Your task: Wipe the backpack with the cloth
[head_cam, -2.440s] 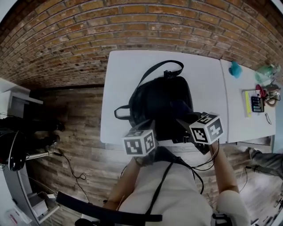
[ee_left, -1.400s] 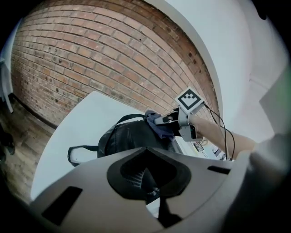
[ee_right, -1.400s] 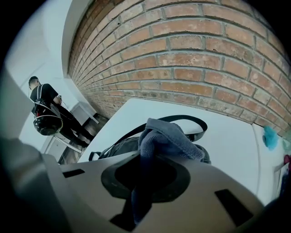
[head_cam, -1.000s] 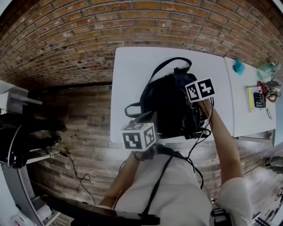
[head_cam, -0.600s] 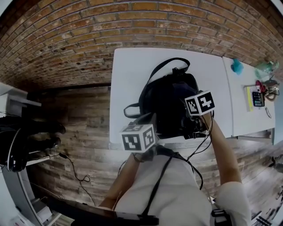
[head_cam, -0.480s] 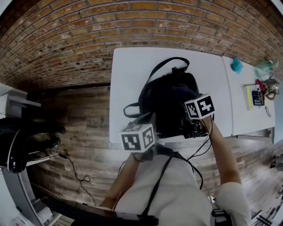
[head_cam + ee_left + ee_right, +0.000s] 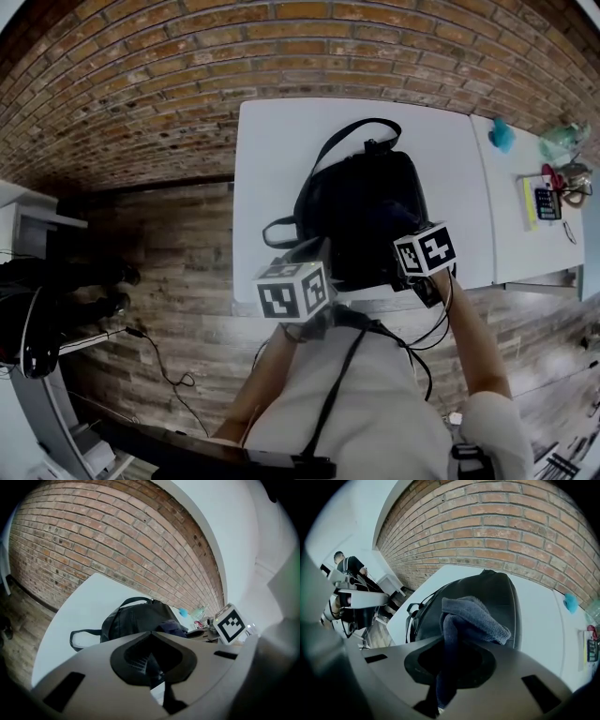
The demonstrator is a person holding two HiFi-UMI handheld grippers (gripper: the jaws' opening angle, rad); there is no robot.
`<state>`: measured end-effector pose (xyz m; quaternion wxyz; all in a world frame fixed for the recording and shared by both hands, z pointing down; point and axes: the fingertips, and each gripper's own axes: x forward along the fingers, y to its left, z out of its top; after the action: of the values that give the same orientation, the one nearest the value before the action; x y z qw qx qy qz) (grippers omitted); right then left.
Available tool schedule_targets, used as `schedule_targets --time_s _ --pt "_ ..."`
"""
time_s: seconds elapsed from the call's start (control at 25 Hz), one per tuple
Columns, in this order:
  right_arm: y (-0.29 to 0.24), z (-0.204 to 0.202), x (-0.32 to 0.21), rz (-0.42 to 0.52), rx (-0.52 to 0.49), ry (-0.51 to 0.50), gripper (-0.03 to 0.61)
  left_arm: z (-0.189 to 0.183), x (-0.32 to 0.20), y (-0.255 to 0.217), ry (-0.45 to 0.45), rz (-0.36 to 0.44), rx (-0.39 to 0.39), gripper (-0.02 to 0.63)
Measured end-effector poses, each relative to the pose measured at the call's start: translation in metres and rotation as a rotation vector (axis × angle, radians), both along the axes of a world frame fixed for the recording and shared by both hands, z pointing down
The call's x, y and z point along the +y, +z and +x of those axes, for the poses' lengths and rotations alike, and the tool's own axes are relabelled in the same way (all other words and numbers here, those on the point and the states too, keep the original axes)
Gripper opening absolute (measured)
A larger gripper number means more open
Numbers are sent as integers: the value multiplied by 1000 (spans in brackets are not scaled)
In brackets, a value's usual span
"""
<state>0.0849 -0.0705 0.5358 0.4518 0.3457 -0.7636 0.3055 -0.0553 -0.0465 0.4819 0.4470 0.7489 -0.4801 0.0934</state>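
Right claw [image 7: 439,693] was clenched on the cloth [image 7: 473,613]. One fold was pinched between the jaws and the rest bunched out front as a wad. The wad looked to be resting on the backpack [image 7: 501,592] near its close right corner. My read: gripping by a fold leaves a soft pad to drag, so the hard jaws stay off the fabric.

Left claw [image 7: 157,681] had its jaws drawn together, with nothing I could make out between them. It sat off the bag's near-left corner, over the bench [image 7: 281,159] edge. Probably parked, or placed to steady the bag against the wiping drag. Couldn't tell whether it touched the bag.

View differences:
- Head view gave the layout. Backpack [image 7: 361,211] lay flat on the white bench, shoulder strap [image 7: 347,136] toward the brick wall [image 7: 187,75], side loop [image 7: 277,232] spilling left. Cloth was mostly hidden under the right marker cube [image 7: 424,248].
- Right gripper view alone showed the pinch and the cloth's terry pile. It also showed a person [image 7: 349,564] by some equipment at far left.
- Left gripper view caught the cloth [image 7: 171,629] side-on atop the backpack [image 7: 136,620], which showed how far across the bag it sat.
- Head view also showed a second bench [image 7: 511,244] to the right carrying small clutter, well apart from the work.
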Motion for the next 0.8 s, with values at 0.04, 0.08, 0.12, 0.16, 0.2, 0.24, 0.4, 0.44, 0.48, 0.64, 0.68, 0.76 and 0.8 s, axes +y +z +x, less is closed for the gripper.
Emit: schedule_targets --time_s 0.04,0.08,0.12,0.16,0.2,0.24,0.4,0.44,0.48,0.64,0.68,0.76,0.8 --pt "1 1 2 -3 3 1 38 0 0 0 0 0 1 5" --pt "1 2 4 -7 5 2 38 1 -1 1 1 -1 2 5" --pt "2 3 6 -12 6 4 38 1 -1 1 2 -1 2 5" --pt "2 4 9 -16 4 7 38 1 -1 1 2 -2 3 5" --pt "3 4 11 -21 2 10 38 1 -1 2 2 -2 4 5" --pt "3 5 14 -27 1 12 38 1 -1 2 1 -2 5 5" --pt "6 10 26 -53 3 10 38 -1 -2 2 -9 -3 11 5" --pt "7 11 30 -61 2 10 38 -2 -1 2 -13 -4 12 5" --pt "8 13 33 -69 1 12 38 -2 -1 2 -17 -5 13 5" --pt "11 16 40 -94 -5 19 38 -6 -1 3 -34 -5 16 5" --pt "12 17 42 -100 -5 18 38 -7 -1 3 -38 -3 16 5" --pt "14 18 45 -112 -4 21 38 -9 -1 3 -46 -4 18 5" --pt "15 19 46 -117 -4 24 38 -10 0 3 -50 -6 19 5"
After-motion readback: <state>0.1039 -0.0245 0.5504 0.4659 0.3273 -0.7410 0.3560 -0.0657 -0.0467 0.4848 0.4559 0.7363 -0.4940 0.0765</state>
